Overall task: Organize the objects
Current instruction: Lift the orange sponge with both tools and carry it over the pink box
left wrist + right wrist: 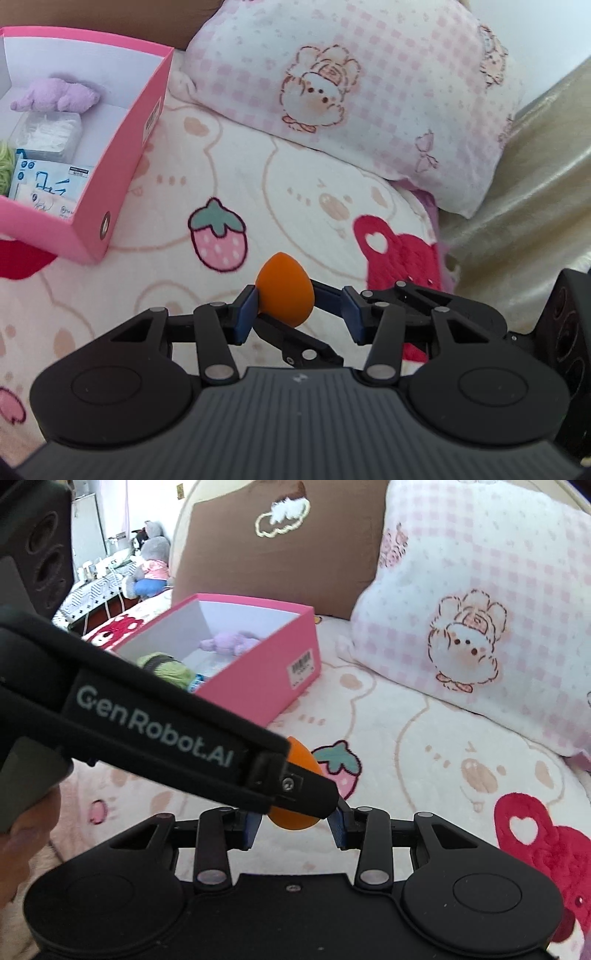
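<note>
The left gripper [298, 310] is spread wide. Its left pad touches the side of an orange makeup sponge [284, 295], while its right pad stands well clear of it. In that gap the right gripper [295, 825] reaches in crosswise. One of its black fingers lies under the sponge's lower left and the other, with its blue pad, lies against the upper right, so it appears to clasp the sponge between them.

From the right wrist view the sponge sits between narrowly parted blue pads, half hidden behind the left gripper's finger. The sponge is egg-shaped, matte and evenly orange, with its pointed end up, and it is held above a cream bear-print blanket [295, 206].

Farther left, a pink cardboard box [122, 173] rests on the blanket. It holds a paper packet, a clear plastic case, a green yarn ball [166, 668] and a lilac plush [55, 96]. Beyond lies a pink checked pillow [369, 92].
</note>
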